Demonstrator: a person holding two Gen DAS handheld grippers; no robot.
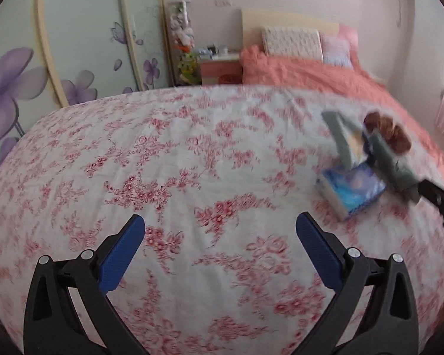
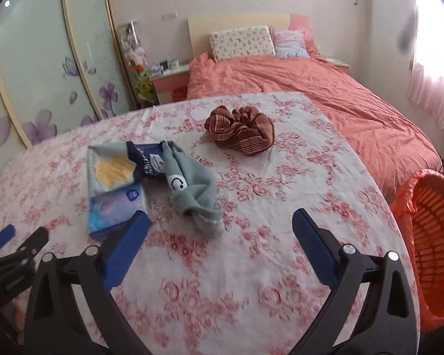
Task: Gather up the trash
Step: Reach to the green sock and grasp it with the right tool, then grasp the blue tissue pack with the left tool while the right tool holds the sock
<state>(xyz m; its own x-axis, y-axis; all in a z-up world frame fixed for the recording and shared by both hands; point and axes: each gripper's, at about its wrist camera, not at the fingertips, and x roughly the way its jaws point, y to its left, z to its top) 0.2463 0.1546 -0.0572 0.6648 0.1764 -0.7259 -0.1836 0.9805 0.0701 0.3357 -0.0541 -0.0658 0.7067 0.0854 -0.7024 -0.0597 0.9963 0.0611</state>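
An orange basket (image 2: 429, 254) is seen past the table's (image 2: 222, 281) right edge, contents hidden. Wrappers (image 2: 112, 177) lie near the left edge. Both the left gripper (image 1: 220, 248) and right gripper (image 2: 222, 245) are held apart, gripping nothing.

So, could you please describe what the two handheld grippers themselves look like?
Both look identical: the left gripper and right gripper have black plastic clamp-style arms with triangular cut-outs, silver round rivets at the pivots, and textured blue pads on the fingers. No cables or sleeves show.
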